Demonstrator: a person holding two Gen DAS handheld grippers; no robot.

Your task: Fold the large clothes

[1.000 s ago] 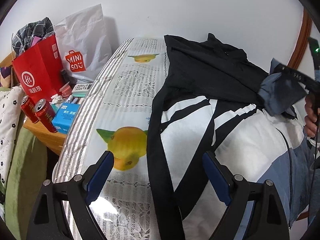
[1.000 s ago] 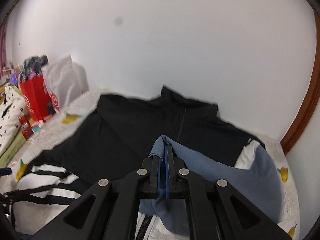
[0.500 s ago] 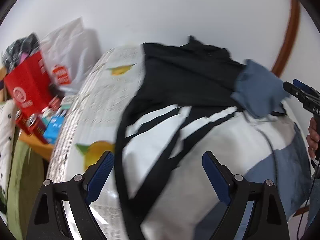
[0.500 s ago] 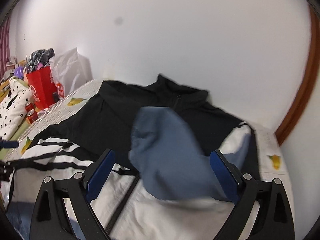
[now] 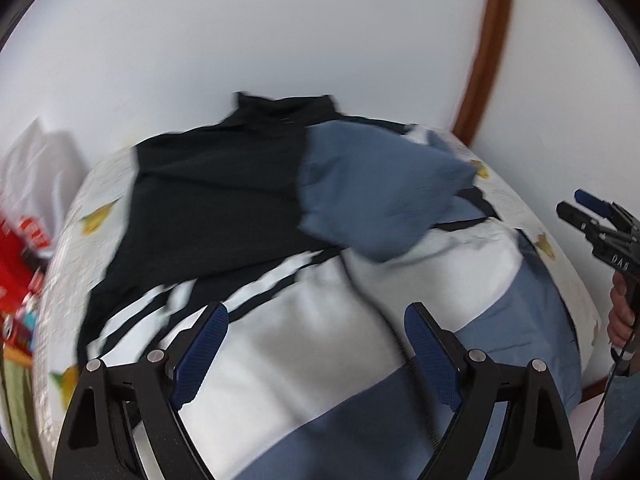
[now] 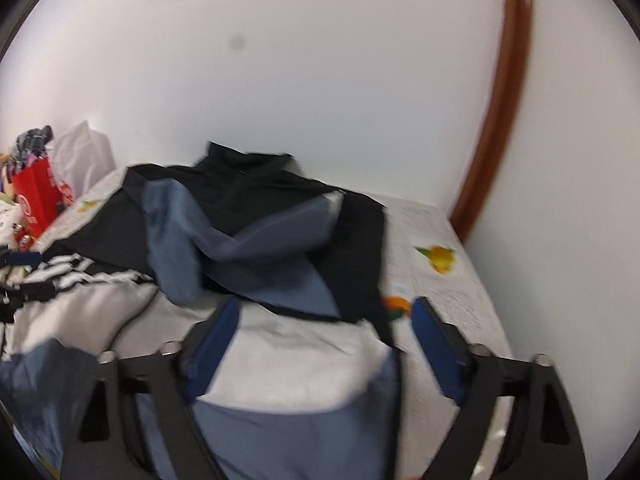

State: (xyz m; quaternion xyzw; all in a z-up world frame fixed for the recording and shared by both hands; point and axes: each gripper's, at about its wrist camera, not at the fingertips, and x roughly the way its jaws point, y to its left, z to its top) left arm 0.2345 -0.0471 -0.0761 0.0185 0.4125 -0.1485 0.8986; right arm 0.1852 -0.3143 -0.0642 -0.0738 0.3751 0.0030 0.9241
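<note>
Left wrist view: left gripper (image 5: 316,344) angled down over the jacket (image 5: 280,280), jaws spread, nothing between them. Jacket spread on the table (image 5: 516,208), blue sleeve (image 5: 372,196) folded across its black top. Right gripper (image 5: 600,224) at right edge, a hand (image 5: 622,312) on its grip.

Right wrist view: right gripper (image 6: 324,352) spread and empty above the jacket's hem, jaws just been closing a little. Red bag (image 6: 36,200) far left.

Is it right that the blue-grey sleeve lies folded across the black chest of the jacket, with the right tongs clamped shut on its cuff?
Not quite. The blue-grey sleeve does lie across the black chest of the jacket, but the right tongs are open, with nothing between their pads and clear of the cuff. The right wrist view shows it; their jaws have just been closing a little.
</note>
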